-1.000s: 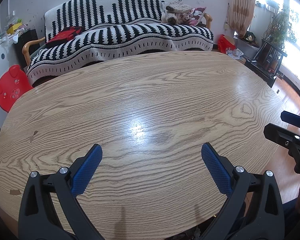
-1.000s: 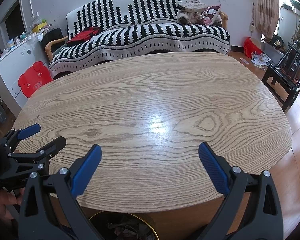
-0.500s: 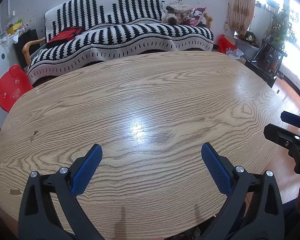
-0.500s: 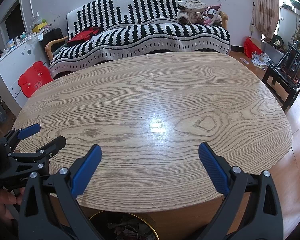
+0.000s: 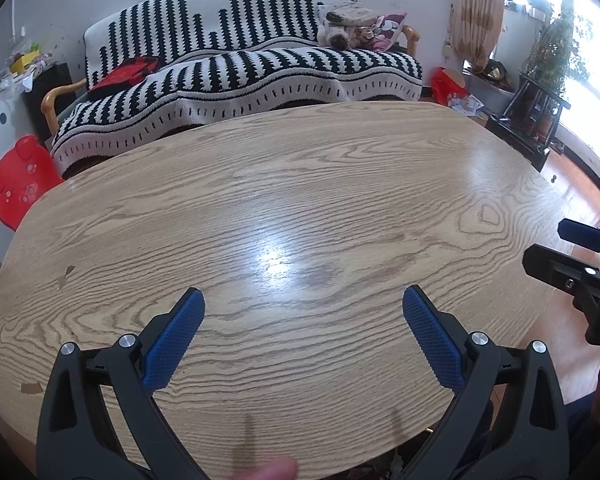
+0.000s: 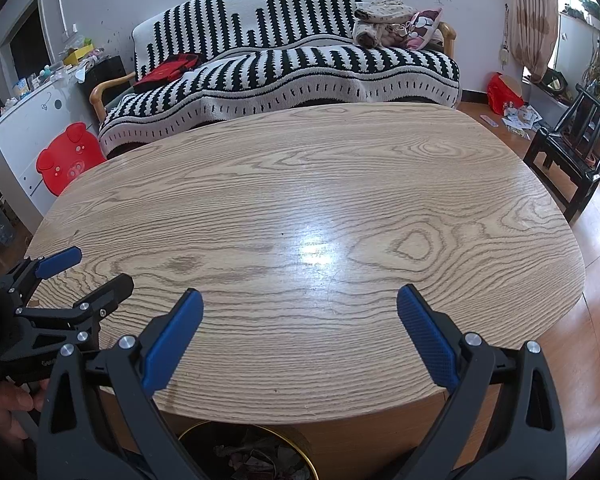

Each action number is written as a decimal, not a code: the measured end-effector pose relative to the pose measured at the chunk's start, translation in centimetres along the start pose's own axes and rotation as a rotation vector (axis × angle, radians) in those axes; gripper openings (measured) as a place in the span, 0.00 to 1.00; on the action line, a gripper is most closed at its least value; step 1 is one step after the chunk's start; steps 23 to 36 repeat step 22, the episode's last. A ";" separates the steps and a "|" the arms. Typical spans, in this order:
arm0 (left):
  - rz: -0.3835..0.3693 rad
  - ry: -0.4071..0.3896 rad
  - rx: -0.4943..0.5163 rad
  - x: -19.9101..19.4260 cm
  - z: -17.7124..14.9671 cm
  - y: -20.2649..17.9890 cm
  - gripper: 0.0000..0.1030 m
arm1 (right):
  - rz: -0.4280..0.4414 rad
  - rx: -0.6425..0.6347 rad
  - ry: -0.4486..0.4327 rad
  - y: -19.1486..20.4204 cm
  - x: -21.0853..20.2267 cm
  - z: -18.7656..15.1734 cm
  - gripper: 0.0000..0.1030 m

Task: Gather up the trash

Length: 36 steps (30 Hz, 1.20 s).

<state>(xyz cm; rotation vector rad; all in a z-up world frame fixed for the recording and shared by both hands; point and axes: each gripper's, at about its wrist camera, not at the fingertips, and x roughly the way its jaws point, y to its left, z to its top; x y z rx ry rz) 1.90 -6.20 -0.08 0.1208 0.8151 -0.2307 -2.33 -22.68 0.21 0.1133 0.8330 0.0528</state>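
Nothing readable is showing anywhere; faint white lettering is sitting on the black body of the left gripper [image 6: 86, 268] in the right wrist view, too small and cut off to make out.

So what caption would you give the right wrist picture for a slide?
Open right gripper over a wooden table, trash bin below its near edge, left gripper open alongside.

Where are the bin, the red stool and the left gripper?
bin [image 6: 296, 438], right wrist view, on its gold rim below the table edge.
red stool [image 6: 69, 158], right wrist view, middle of the pig-face seat.
left gripper [image 5: 303, 312], left wrist view, midway between its open fingertips.
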 end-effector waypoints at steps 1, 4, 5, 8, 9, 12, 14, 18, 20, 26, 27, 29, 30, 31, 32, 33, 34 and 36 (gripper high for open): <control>0.002 -0.002 0.005 0.0 0.0 -0.1 0.94 | 0.000 0.001 0.000 0.0 0.0 0.0 0.91; 0.012 -0.010 0.019 -0.1 0.0 -0.3 0.94 | 0.001 -0.001 0.000 0.0 0.0 0.0 0.91; 0.013 -0.010 0.019 -0.1 0.0 -0.3 0.94 | 0.000 -0.001 0.000 0.0 0.0 0.0 0.91; 0.015 -0.012 0.012 -0.1 0.0 -0.1 0.94 | 0.001 0.002 0.000 0.0 0.0 0.0 0.91; 0.016 -0.015 0.011 -0.2 0.0 -0.1 0.94 | 0.001 0.002 0.000 0.0 0.0 -0.1 0.91; 0.016 -0.018 0.015 -0.3 0.0 -0.2 0.93 | 0.001 0.001 0.001 0.0 0.0 0.0 0.91; 0.016 -0.019 0.017 -0.3 0.0 -0.2 0.93 | 0.001 0.003 0.001 0.0 0.0 -0.1 0.91; 0.008 -0.008 0.002 -0.1 0.0 -0.1 0.94 | 0.000 0.003 0.002 0.0 0.0 -0.1 0.91; -0.004 0.005 -0.012 0.1 0.0 0.3 0.94 | -0.003 0.004 0.005 -0.1 0.1 -0.2 0.92; -0.001 0.006 -0.020 0.2 0.0 0.7 0.93 | -0.008 0.006 0.008 -0.1 0.2 -0.3 0.93; -0.001 0.006 -0.020 0.2 0.0 0.7 0.93 | -0.008 0.006 0.008 -0.1 0.2 -0.3 0.93; -0.001 0.006 -0.020 0.2 0.0 0.7 0.93 | -0.008 0.006 0.008 -0.1 0.2 -0.3 0.93; -0.001 0.006 -0.020 0.2 0.0 0.7 0.93 | -0.008 0.006 0.008 -0.1 0.2 -0.3 0.93; -0.001 0.006 -0.020 0.2 0.0 0.7 0.93 | -0.008 0.006 0.008 -0.1 0.2 -0.3 0.93; -0.001 0.006 -0.020 0.2 0.0 0.7 0.93 | -0.008 0.006 0.008 -0.1 0.2 -0.3 0.93; -0.001 0.006 -0.020 0.2 0.0 0.7 0.93 | -0.008 0.006 0.008 -0.1 0.2 -0.3 0.93; -0.001 0.006 -0.020 0.2 0.0 0.7 0.93 | -0.008 0.006 0.008 -0.1 0.2 -0.3 0.93; -0.001 0.006 -0.020 0.2 0.0 0.7 0.93 | -0.008 0.006 0.008 -0.1 0.2 -0.3 0.93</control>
